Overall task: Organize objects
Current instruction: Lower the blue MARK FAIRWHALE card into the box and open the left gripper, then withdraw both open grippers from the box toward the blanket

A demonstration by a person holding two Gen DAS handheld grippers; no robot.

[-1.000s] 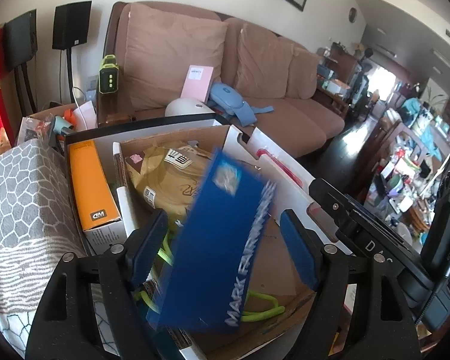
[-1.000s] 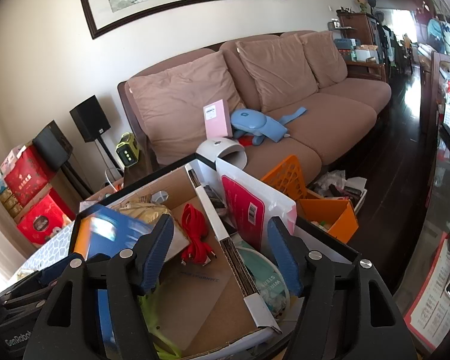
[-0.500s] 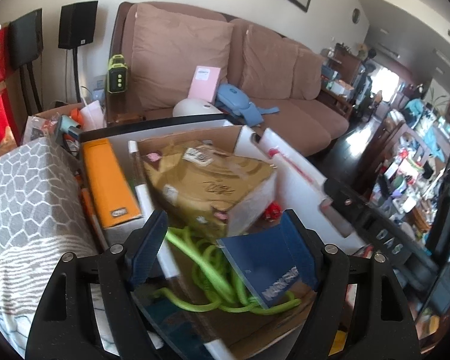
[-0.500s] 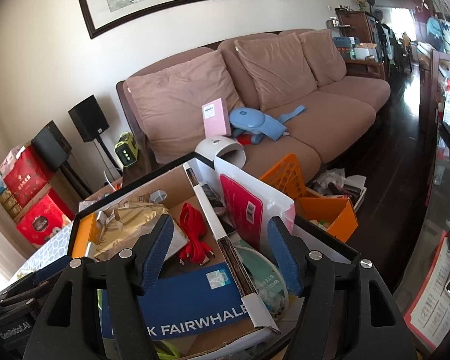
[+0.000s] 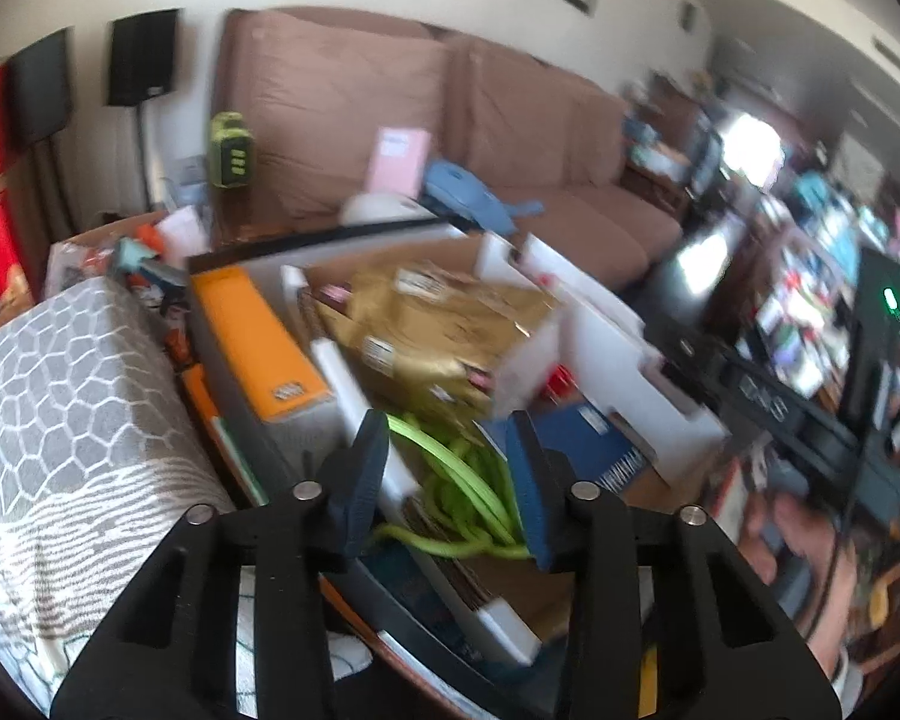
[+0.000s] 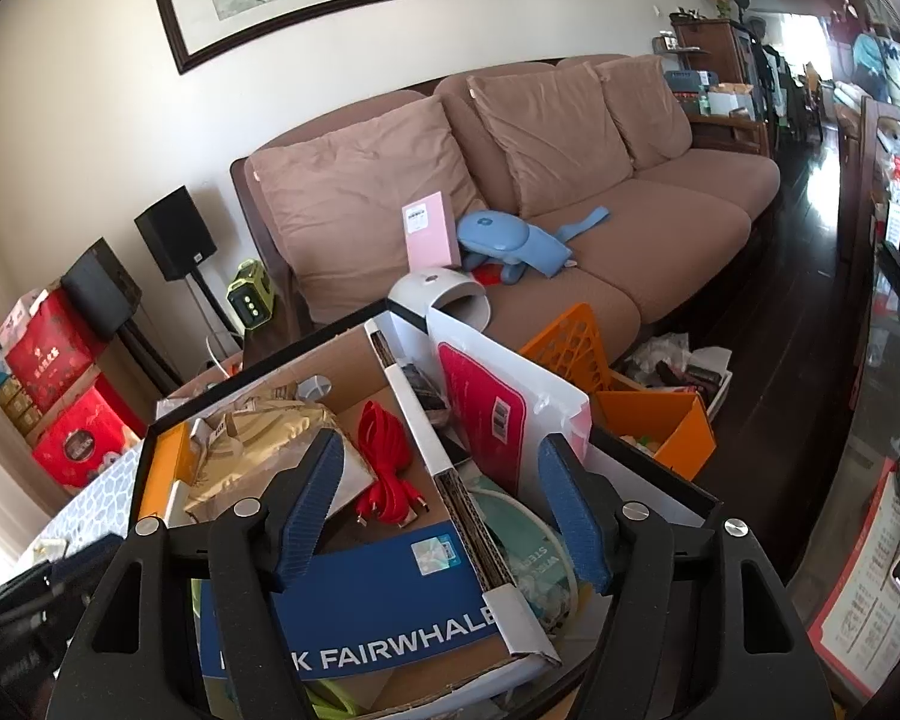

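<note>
Left hand-held gripper (image 5: 450,480): jaws just narrowed, still apart, empty, hovering over green cord (image 5: 468,480). Right hand-held gripper (image 6: 444,504): jaws wide apart, empty, above blue box (image 6: 354,606), which lies flat in cardboard box (image 6: 354,360), beside red cable (image 6: 384,468) and gold bag (image 6: 258,444).

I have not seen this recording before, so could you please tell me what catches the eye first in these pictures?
The blue box with bold white lettering stands out, lying flat at the near end of the cardboard box, just ahead of the right gripper. Behind it lie a bright red cable and a gold bag. The long brown sofa fills the background.
</note>
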